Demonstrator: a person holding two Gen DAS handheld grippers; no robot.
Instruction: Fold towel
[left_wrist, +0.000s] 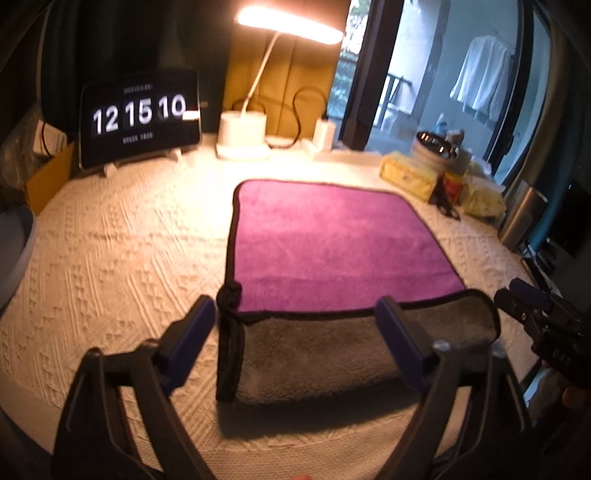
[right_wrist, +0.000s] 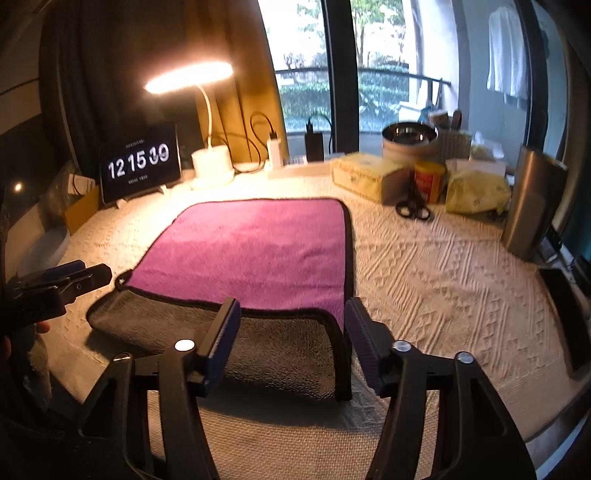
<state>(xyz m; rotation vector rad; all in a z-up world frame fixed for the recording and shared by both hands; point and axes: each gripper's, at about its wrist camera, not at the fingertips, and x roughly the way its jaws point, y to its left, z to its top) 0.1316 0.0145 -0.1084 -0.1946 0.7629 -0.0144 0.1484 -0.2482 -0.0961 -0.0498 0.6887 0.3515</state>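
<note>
A purple towel (left_wrist: 332, 240) with a grey underside and black trim lies on the cream textured tablecloth (left_wrist: 122, 258). Its near edge is folded back, showing a grey band (left_wrist: 351, 350). It also shows in the right wrist view (right_wrist: 255, 251), with the grey fold (right_wrist: 273, 347) nearest. My left gripper (left_wrist: 295, 339) is open, its fingers straddling the fold's near left part just above it. My right gripper (right_wrist: 291, 332) is open over the fold's near right corner. The right gripper also shows at the right edge of the left wrist view (left_wrist: 532, 306).
A tablet clock (left_wrist: 140, 118), a lit desk lamp (left_wrist: 243, 129), a charger and cables stand at the back. Tissue box (right_wrist: 365, 177), tin (right_wrist: 408, 142), red can (right_wrist: 428, 181), scissors (right_wrist: 412, 208), yellow pack and a metal container (right_wrist: 532, 206) crowd the right. A grey bowl (left_wrist: 14, 251) sits left.
</note>
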